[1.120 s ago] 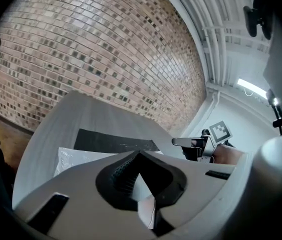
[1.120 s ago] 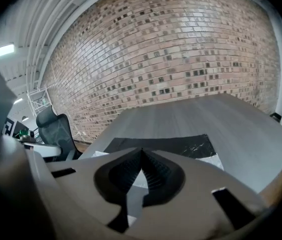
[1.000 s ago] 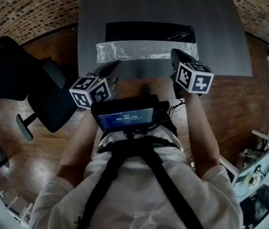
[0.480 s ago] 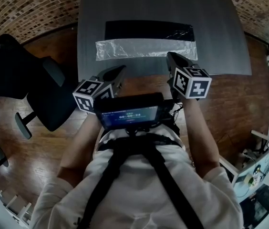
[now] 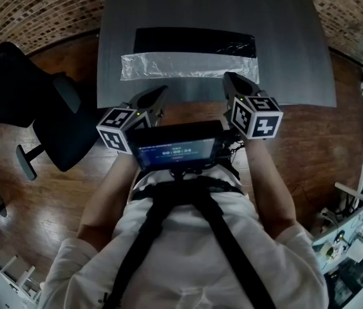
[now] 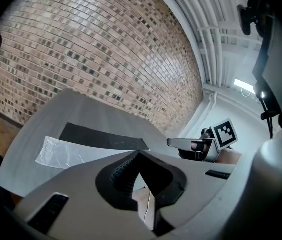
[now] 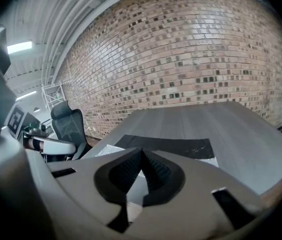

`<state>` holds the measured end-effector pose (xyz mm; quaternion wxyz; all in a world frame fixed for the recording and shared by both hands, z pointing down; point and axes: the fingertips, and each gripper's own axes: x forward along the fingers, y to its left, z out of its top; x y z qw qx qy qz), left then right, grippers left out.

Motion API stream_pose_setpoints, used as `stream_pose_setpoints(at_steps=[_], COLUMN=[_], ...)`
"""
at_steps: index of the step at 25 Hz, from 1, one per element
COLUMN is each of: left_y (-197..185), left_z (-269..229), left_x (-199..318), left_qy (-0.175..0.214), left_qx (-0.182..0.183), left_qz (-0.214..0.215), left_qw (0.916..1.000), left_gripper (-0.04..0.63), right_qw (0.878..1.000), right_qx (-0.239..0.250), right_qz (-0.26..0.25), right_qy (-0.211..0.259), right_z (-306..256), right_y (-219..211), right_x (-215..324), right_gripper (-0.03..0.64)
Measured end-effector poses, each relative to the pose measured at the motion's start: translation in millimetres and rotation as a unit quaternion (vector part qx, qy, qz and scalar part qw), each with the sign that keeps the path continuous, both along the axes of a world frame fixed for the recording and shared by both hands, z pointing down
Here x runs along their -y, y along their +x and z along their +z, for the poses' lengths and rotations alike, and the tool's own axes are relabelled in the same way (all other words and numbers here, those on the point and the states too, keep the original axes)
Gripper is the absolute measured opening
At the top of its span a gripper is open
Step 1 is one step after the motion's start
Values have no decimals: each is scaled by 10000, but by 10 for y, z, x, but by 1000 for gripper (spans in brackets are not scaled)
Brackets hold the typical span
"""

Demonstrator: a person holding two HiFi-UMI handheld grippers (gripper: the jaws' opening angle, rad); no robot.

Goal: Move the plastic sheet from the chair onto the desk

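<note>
The plastic sheet (image 5: 188, 65) lies flat on the desk (image 5: 284, 37) at 12 o'clock in the head view, alongside a black strip (image 5: 194, 42), just as it lay a second ago. The left gripper (image 5: 161, 92), at the sheet's 7 o'clock, and the right gripper (image 5: 228, 77), at its 5 o'clock, are both clenched on nothing. Both have drawn back a little toward the person, to the desk's near edge. The chair (image 5: 59, 127) stands at 9 o'clock.

The desk (image 5: 291, 56) is seen steeply from above in the head view and low, from just off its near edge, in both gripper views; its top is shared by all three.
</note>
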<state>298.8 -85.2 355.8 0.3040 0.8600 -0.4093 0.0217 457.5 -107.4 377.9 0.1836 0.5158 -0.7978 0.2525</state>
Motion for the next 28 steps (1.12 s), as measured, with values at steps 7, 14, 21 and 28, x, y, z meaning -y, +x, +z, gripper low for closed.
stream_pose_setpoints(at_steps=[7,14,21,28], left_y=[191,246,340,501], left_z=[12,44,33,78], left_x=[-18,-15,-16,-35], left_qy=[-18,-49,-53,-115], left_qx=[61,99,117,155], left_qz=[-75,-79,-10,74], left_qw=[10000,9999,9999,9998], left_gripper=[3,3,3,3], right_qw=[9997,9993,9988,9988], right_qx=[-61,83,13,8], right_qz=[-218,-365,-484,-496], right_qy=[97,-19,-13,-59], right_z=[-13,19,-1,41], right_y=[141,154,171,285], right_x=[8,-13,-48,-105], right_gripper=[0,0,0,0])
